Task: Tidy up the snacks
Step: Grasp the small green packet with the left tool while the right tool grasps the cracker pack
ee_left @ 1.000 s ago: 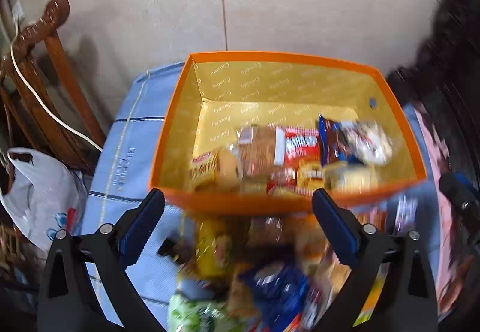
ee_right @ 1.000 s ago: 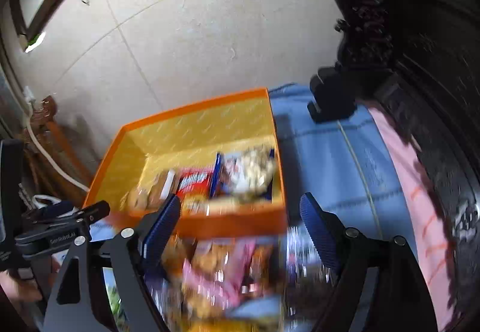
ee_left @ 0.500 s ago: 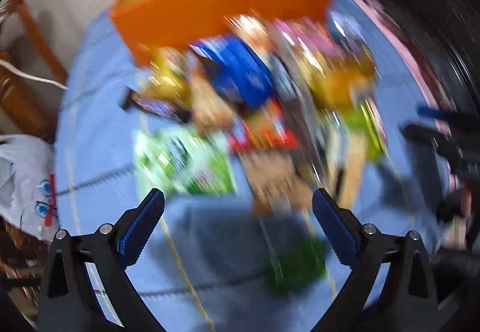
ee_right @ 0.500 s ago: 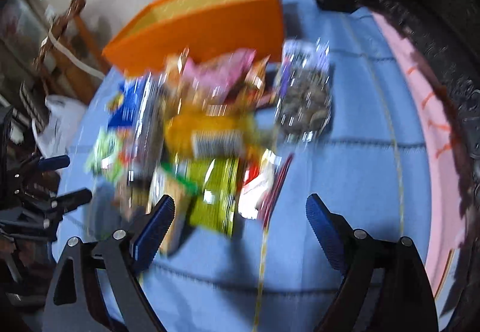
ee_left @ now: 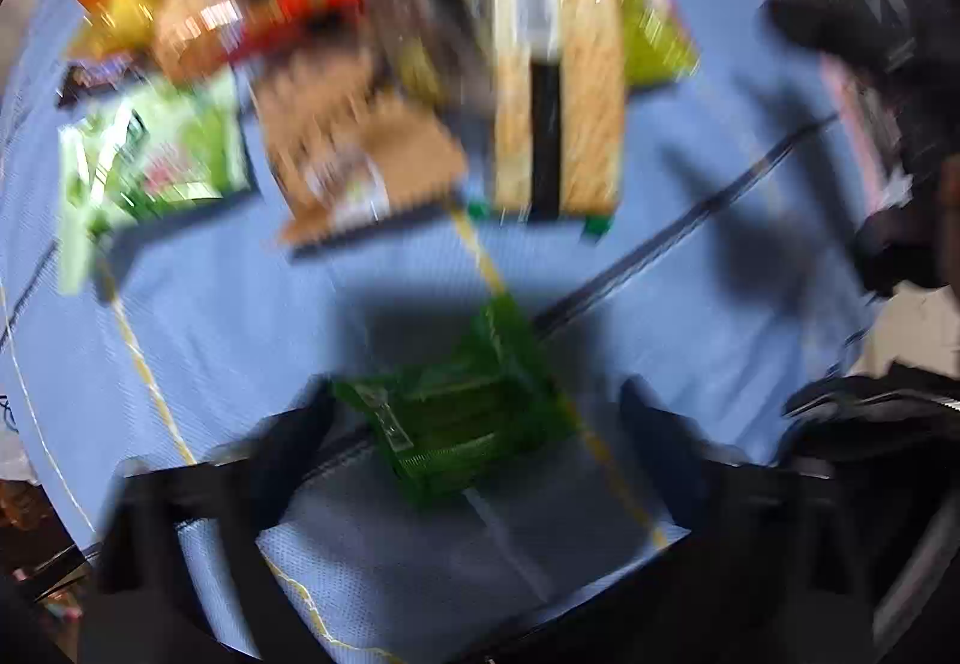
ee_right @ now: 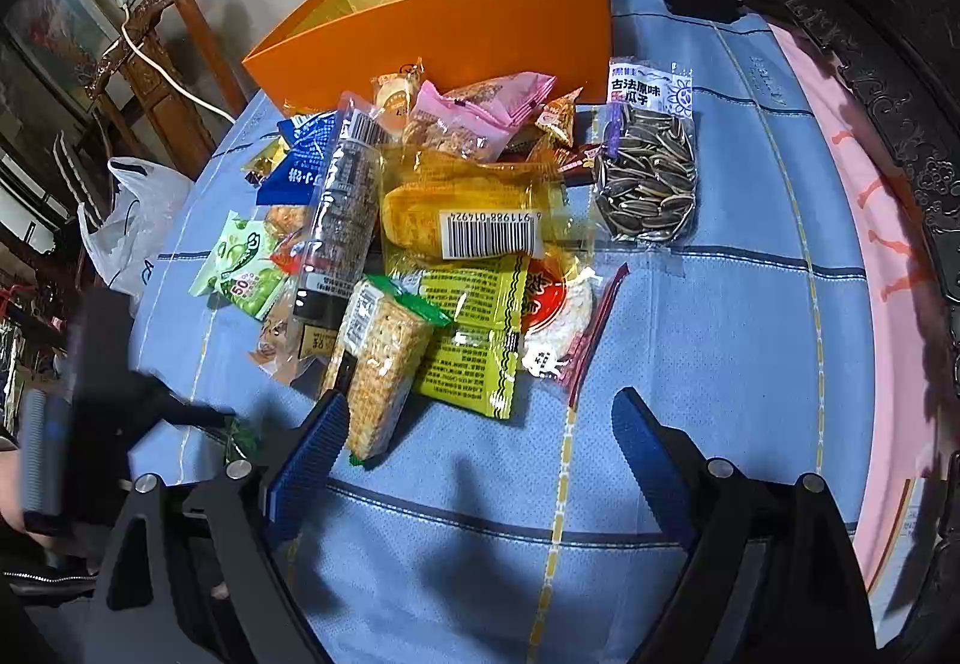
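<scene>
A pile of snack packets (ee_right: 444, 220) lies on the blue cloth in front of an orange box (ee_right: 456, 21). A bag of sunflower seeds (ee_right: 651, 159) lies at the pile's right. My right gripper (ee_right: 480, 436) is open and empty, low over the cloth just before a cracker packet (ee_right: 378, 370). The left wrist view is blurred: my left gripper (ee_left: 474, 424) is open, with a small dark green packet (ee_left: 468, 412) lying on the cloth between its fingers. The left gripper also shows in the right wrist view (ee_right: 150, 412), at the left.
The blue cloth (ee_right: 720, 364) covers the table; a pink strip (ee_right: 852, 196) runs along its right edge beside dark carved furniture (ee_right: 870, 3). A wooden chair (ee_right: 156, 33) and a white plastic bag (ee_right: 132, 220) stand left of the table.
Both grippers have pulled back from the orange box toward the near side of the pile. My left gripper has dropped low over the dark green packet and is still moving.
</scene>
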A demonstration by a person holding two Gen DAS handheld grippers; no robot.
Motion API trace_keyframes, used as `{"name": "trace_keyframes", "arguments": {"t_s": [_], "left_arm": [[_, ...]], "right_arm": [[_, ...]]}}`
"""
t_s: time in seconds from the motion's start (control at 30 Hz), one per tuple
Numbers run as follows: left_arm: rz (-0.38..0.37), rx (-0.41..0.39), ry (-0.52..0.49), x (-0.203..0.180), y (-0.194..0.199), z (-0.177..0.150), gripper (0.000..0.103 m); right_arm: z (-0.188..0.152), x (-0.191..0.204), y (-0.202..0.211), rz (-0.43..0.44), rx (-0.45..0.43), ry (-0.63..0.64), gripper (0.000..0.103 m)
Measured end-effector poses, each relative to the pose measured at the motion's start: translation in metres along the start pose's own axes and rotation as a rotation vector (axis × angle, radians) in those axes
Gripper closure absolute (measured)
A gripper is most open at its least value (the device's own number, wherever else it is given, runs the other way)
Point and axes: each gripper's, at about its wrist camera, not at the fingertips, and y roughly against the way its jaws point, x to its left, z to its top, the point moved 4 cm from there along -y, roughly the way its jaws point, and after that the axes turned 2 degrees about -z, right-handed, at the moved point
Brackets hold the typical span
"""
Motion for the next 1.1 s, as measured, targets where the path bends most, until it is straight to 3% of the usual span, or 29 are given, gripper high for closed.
{"name": "trace_keyframes", "arguments": {"t_s": [0.03,0.07,0.3,0.33,0.43,0.5,0.53,0.77,0.87,0.97,1.1], "left_arm": [[-0.002,-0.015,0.004,0.000,0.003,0.003,0.060],[-0.006,-0.019,0.022,0.003,0.005,0.003,0.062],[-0.027,-0.107,0.219,0.054,0.030,-0.003,0.063],[-0.022,-0.116,0.239,0.060,0.032,-0.005,0.063],[-0.010,-0.122,0.289,0.075,0.032,-0.011,0.063],[-0.015,-0.128,0.299,0.078,0.032,-0.013,0.063],[-0.024,-0.132,0.303,0.078,0.032,-0.014,0.063],[-0.052,-0.120,0.336,0.078,0.024,-0.016,0.063],[-0.059,-0.112,0.344,0.085,0.020,-0.013,0.062],[-0.061,-0.118,0.350,0.088,0.023,-0.016,0.062],[-0.077,-0.166,0.362,0.096,0.034,-0.018,0.062]], "right_arm": [[-0.001,0.002,0.001,-0.007,0.000,0.007,0.013],[-0.003,0.004,0.001,-0.008,0.000,0.018,0.013],[-0.014,0.052,-0.019,0.093,0.073,0.164,0.014],[-0.016,0.058,-0.029,0.099,0.100,0.174,0.017],[-0.018,0.065,-0.058,0.077,0.181,0.180,0.038],[-0.016,0.060,-0.074,0.022,0.210,0.148,0.039],[-0.013,0.057,-0.079,0.037,0.218,0.105,0.039],[0.004,0.072,-0.091,0.027,0.204,0.050,0.039],[0.006,0.081,-0.093,-0.026,0.181,0.114,0.047],[0.004,0.075,-0.088,0.049,0.210,0.088,0.051],[0.000,0.051,-0.055,0.129,0.186,0.037,0.053]]}}
